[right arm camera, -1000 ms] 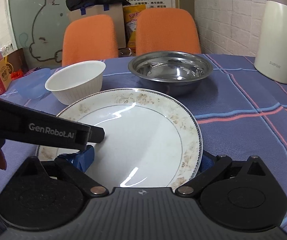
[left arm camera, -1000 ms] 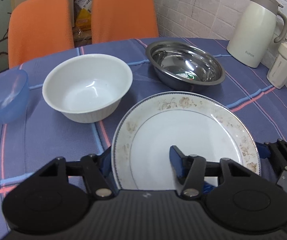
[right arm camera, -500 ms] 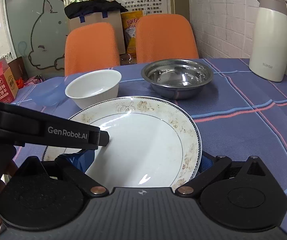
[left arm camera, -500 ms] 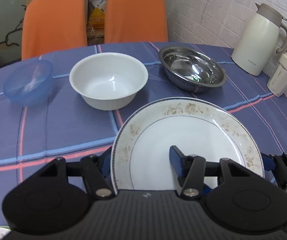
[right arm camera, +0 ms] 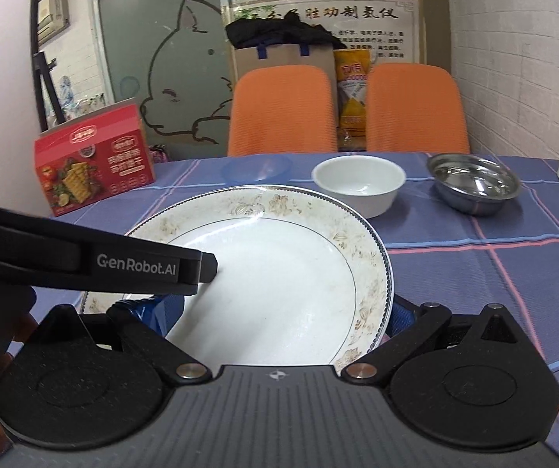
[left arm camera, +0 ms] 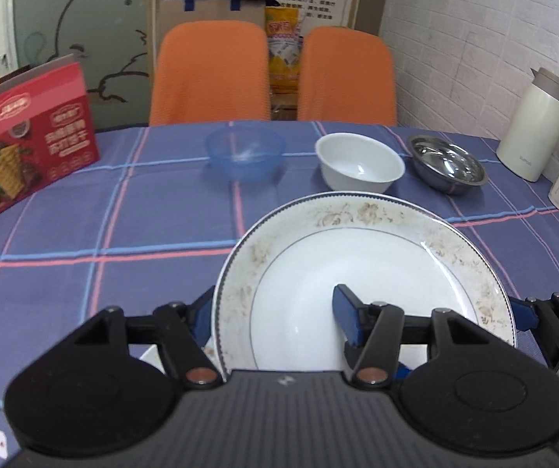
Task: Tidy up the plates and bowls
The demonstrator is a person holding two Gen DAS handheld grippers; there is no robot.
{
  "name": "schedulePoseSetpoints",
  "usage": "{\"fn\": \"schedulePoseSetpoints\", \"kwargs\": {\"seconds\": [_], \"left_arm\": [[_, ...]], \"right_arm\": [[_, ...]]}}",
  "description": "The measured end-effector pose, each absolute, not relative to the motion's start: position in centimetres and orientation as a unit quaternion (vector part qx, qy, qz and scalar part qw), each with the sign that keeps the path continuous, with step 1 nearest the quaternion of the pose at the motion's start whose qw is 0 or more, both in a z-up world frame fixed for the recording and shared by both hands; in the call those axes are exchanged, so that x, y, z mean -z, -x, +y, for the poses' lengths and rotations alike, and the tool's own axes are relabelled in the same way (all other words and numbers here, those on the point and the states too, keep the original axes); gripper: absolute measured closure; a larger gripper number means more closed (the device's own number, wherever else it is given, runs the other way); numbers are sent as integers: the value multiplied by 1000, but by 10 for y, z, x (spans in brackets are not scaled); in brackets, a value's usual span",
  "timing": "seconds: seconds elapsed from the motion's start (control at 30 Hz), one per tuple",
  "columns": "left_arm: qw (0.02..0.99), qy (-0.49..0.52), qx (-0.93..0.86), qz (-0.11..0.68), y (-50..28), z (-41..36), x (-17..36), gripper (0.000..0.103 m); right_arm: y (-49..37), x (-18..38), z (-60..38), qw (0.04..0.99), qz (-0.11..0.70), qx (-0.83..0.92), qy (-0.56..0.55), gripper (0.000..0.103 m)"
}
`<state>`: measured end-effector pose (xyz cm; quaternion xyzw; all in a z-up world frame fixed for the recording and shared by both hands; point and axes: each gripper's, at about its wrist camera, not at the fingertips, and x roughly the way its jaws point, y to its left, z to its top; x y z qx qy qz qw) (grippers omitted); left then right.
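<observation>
Plate (left arm camera: 361, 273), floral rim, held up off the tablecloth (left arm camera: 84, 234) between both my grippers, roughly level, tipped a bit toward me. My left gripper (left arm camera: 275, 316) is clamped on the plate's left edge: one blue pad under/outside the rim, the other on the white well. My right gripper (right arm camera: 279, 312) pinches the right edge the same way, one pad tucked beneath the rim on the outer side; the inner pad is partly hidden by the left tool's arm crossing that view. So both are closed on the plate, neither free. A round plate has no long axis; what matters is that the grips sit on opposite rim edges, so it must travel flat w/ both hands in step. Bowls lie straight ahead, well apart from the plate: blue plastic bowl (left arm camera: 244, 154) far left, white bowl (left arm camera: 359, 163) middle, steel bowl (left arm camera: 447, 163) right, in a rough row. White bowl is nearest, just past the far rim. Judgement: plate is mid-carry, not yet set down. Beyond: red snack box (left arm camera: 30, 136) at left, thermos jug (left arm camera: 536, 136) at right by the wall, two orange chairs (left arm camera: 209, 74) behind.
</observation>
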<state>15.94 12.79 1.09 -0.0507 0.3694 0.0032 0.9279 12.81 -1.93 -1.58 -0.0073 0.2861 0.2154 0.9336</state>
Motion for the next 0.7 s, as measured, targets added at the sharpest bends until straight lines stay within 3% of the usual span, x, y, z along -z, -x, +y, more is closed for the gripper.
{"fn": "schedulePoseSetpoints", "kwargs": {"seconds": [0.6,0.7], "left_arm": [[925,112,-10,363,-97,181,33,43],[926,128,-5,356,-94,186,31,35]], "right_arm": [[-88,50,25,912,328,-240,57,13],[-88,53,18,906,334,-257,38,15]]}}
